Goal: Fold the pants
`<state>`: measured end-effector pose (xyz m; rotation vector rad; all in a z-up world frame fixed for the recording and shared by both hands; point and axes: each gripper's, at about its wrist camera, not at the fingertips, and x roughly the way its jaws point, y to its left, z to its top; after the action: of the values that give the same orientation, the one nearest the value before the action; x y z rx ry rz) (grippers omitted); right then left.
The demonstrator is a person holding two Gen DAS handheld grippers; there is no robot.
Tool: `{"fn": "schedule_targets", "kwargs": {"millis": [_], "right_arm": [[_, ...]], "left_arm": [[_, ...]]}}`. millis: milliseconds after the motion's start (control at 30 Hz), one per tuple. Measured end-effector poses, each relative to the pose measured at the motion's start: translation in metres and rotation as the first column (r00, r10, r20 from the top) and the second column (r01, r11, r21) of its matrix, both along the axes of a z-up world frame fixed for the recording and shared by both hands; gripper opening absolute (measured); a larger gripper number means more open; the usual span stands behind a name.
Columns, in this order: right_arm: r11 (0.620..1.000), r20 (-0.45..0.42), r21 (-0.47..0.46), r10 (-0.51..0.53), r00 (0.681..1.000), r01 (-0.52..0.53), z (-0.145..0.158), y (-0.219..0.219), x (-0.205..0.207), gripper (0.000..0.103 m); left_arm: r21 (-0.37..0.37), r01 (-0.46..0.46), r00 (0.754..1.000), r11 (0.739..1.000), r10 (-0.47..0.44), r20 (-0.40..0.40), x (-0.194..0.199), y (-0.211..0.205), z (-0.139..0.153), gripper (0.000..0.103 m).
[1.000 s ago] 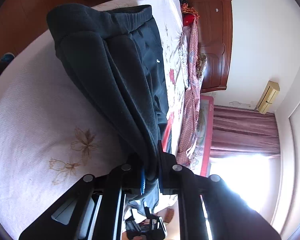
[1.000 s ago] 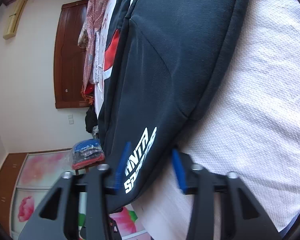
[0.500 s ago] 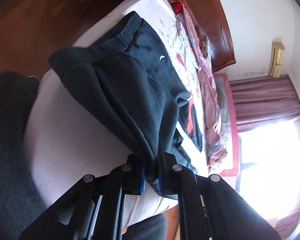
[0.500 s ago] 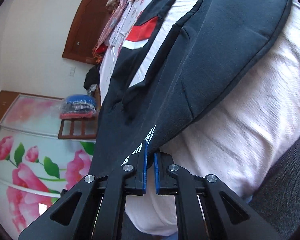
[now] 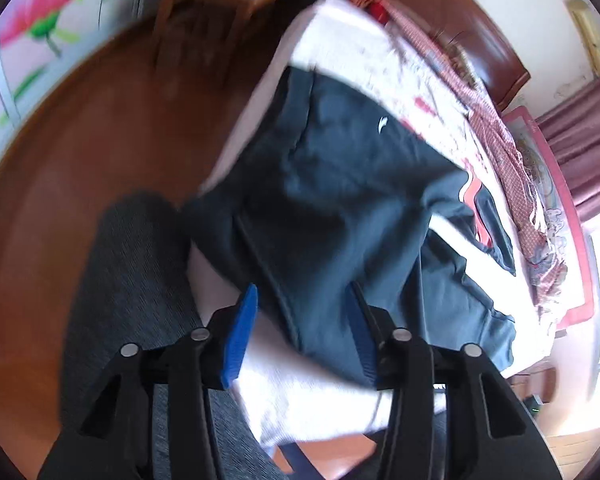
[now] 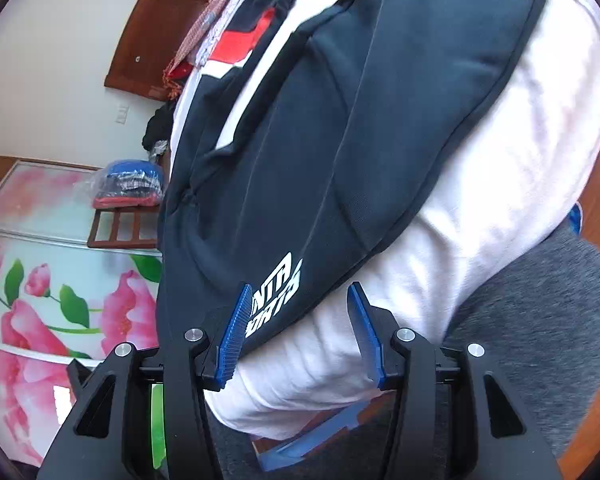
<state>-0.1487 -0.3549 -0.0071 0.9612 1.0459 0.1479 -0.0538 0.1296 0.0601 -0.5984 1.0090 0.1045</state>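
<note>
Dark navy pants (image 5: 340, 200) lie folded on the pale pink bed (image 5: 340, 56), with a small white logo and a red and white panel. In the right wrist view the pants (image 6: 340, 140) show white lettering near the near edge of the bed (image 6: 500, 160). My left gripper (image 5: 300, 328) is open just above the near edge of the pants, holding nothing. My right gripper (image 6: 300, 328) is open at the lettered corner, holding nothing.
Patterned red clothes (image 5: 512, 148) lie along the far side of the bed. A wooden headboard (image 5: 460, 28) stands behind. A wardrobe with pink flower doors (image 6: 40, 300) and a wooden rack (image 6: 124, 228) with a bagged bundle stand beside the bed. A grey-clad leg (image 5: 132, 300) is close below.
Both grippers were shut on the pants half a second ago. Both have opened and let the fabric go. The pants have dropped flat on the bed, and the left view has swung.
</note>
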Motion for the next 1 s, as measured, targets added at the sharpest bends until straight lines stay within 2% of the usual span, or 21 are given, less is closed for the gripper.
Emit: {"fn": "schedule_targets", "kwargs": {"millis": [33,100,133,167,233,300,400,433,500,533,600,633,667,700,767,800,867,1000], "right_arm": [[0.998,0.011,-0.028,-0.057,0.998,0.057,0.007,-0.021,-0.005,0.049],[0.971,0.03,-0.107,-0.214,0.976,0.216,0.018,-0.07,-0.012,0.049],[0.945,0.049,-0.136,-0.294,0.955,0.298,0.022,-0.098,-0.013,0.049],[0.913,0.047,-0.164,-0.372,0.927,0.374,0.023,-0.124,-0.012,0.049],[0.864,0.067,-0.172,-0.47,0.88,0.474,0.023,-0.167,-0.005,0.049],[0.818,0.064,-0.225,-0.53,0.845,0.53,0.022,-0.196,0.005,0.049],[0.792,0.064,-0.241,-0.564,0.823,0.561,0.018,-0.225,0.025,0.049],[0.797,0.067,-0.247,-0.554,0.83,0.551,0.017,-0.229,0.033,0.049],[0.791,0.041,-0.314,-0.542,0.84,0.525,0.013,-0.228,0.049,0.049],[0.805,0.03,-0.322,-0.518,0.855,0.498,0.011,-0.228,0.06,0.049],[0.801,0.009,-0.383,-0.494,0.87,0.459,0.005,-0.223,0.074,0.049],[0.797,0.019,-0.4,-0.486,0.874,0.452,0.006,-0.223,0.078,0.04],[0.799,0.016,-0.426,-0.462,0.887,0.424,0.007,-0.22,0.083,0.024],[0.803,0.02,-0.451,-0.427,0.904,0.389,0.01,-0.215,0.088,0.013],[0.765,0.082,-0.531,-0.383,0.92,0.365,0.033,-0.2,0.089,0.01],[0.74,0.119,-0.557,-0.379,0.918,0.378,0.046,-0.198,0.085,0.01],[0.691,0.138,-0.587,-0.429,0.893,0.422,0.056,-0.207,0.074,0.01],[0.638,0.07,-0.625,-0.529,0.846,0.451,0.028,-0.243,0.054,0.01]], "left_arm": [[0.038,0.004,0.999,0.999,-0.006,0.034,-0.001,0.0,0.009,0.056],[0.104,0.022,0.989,0.994,-0.037,0.141,0.0,-0.005,0.024,0.067],[0.116,0.043,0.983,0.992,-0.063,0.174,0.004,-0.01,0.029,0.07],[0.111,0.079,0.973,0.991,-0.101,0.205,0.012,-0.015,0.032,0.079],[0.113,0.141,0.956,0.984,-0.165,0.241,0.033,-0.033,0.033,0.08],[0.122,0.201,0.944,0.972,-0.226,0.242,0.052,-0.053,0.03,0.081],[0.107,0.27,0.933,0.957,-0.288,0.216,0.071,-0.074,0.019,0.084],[0.115,0.281,0.933,0.953,-0.3,0.199,0.077,-0.08,0.014,0.084],[0.122,0.294,0.934,0.948,-0.312,0.172,0.081,-0.087,0.003,0.084],[0.132,0.293,0.937,0.947,-0.312,0.156,0.08,-0.09,0.0,0.084],[0.142,0.283,0.945,0.949,-0.301,0.131,0.08,-0.094,-0.007,0.084],[0.148,0.265,0.951,0.953,-0.284,0.121,0.081,-0.092,-0.011,0.084],[0.155,0.249,0.957,0.956,-0.268,0.113,0.078,-0.091,-0.015,0.085],[0.151,0.24,0.961,0.959,-0.257,0.107,0.082,-0.09,-0.02,0.087],[0.146,0.213,0.971,0.966,-0.226,0.079,0.088,-0.084,-0.031,0.087],[0.132,0.191,0.977,0.973,-0.201,0.066,0.09,-0.081,-0.035,0.088],[0.099,0.166,0.984,0.981,-0.171,0.043,0.094,-0.075,-0.048,0.088],[0.115,0.103,0.994,0.988,-0.105,0.017,0.098,-0.071,-0.065,0.09]]}}
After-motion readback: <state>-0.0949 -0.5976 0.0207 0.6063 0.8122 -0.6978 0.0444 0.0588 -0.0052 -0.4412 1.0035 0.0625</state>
